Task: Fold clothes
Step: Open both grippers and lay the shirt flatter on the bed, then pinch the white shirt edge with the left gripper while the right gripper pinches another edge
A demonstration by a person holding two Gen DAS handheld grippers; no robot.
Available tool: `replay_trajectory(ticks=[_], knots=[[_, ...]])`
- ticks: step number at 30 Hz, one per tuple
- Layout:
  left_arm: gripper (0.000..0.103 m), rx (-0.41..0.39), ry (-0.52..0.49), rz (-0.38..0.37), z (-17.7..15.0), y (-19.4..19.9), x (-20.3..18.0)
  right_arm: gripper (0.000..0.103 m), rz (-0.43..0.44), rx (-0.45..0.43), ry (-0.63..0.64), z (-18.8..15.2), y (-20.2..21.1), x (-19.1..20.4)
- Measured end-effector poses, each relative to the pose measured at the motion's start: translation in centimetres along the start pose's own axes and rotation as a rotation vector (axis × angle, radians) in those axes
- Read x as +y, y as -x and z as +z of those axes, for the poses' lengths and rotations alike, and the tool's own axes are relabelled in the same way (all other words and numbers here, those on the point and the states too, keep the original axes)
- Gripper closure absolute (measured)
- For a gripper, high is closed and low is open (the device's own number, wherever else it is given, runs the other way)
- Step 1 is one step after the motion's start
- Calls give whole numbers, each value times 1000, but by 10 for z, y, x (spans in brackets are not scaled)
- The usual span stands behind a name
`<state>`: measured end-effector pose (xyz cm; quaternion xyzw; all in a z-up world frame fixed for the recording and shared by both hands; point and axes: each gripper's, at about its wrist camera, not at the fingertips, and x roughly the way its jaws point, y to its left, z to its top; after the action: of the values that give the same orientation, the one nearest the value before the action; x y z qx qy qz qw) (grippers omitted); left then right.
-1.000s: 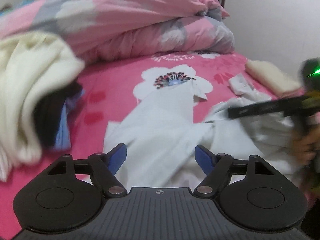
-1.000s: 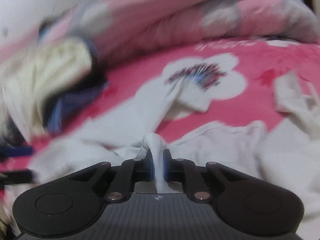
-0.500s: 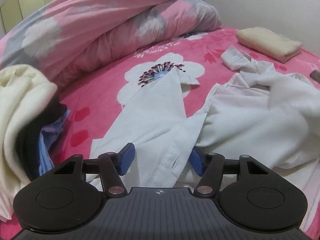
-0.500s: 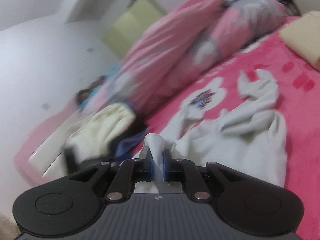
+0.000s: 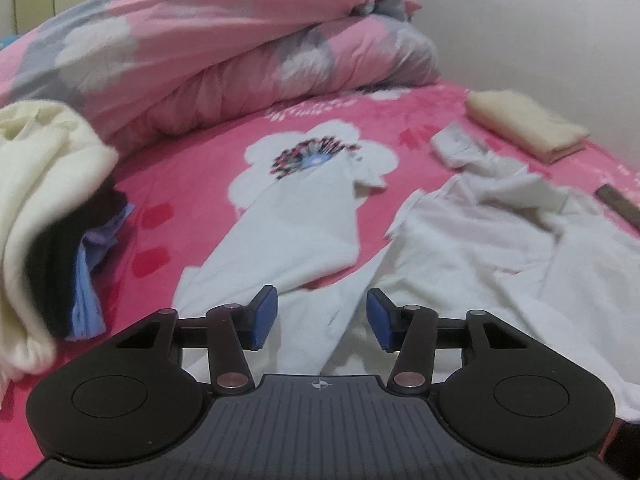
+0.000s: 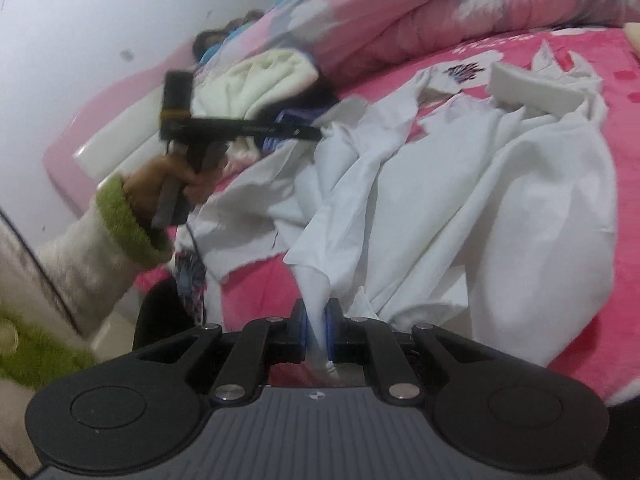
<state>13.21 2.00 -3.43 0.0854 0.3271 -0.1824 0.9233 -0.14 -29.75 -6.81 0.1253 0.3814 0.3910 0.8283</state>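
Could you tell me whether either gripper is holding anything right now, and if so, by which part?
The right gripper pinches a bunched edge of the white shirt; the left gripper is open, holding nothing.

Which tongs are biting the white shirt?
The right tongs, squeezed shut on the white shirt. The left tongs are open, holding nothing.

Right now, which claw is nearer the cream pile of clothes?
Left. The left claw hovers open beside the cream pile; the right claw, shut on the shirt, sits farther across the bed.
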Motion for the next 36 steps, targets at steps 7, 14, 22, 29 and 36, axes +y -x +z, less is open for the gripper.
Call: replay_trajectory(ticks=[7, 14, 22, 29, 36], knots=[[41, 122, -93, -61, 15, -45, -17, 92, -13, -93, -81, -7, 11, -13], [55, 244, -186, -121, 30, -89, -34, 92, -1, -137, -135, -13, 12, -30], [101, 201, -114, -121, 38, -87, -32, 92, -8, -243, -197, -12, 27, -48], [102, -75, 104, 4, 48, -7, 7, 92, -80, -384, -185, 21, 35, -53], [102, -94, 251, 156, 18, 38, 45, 88, -221, -490, -184, 79, 22, -68]])
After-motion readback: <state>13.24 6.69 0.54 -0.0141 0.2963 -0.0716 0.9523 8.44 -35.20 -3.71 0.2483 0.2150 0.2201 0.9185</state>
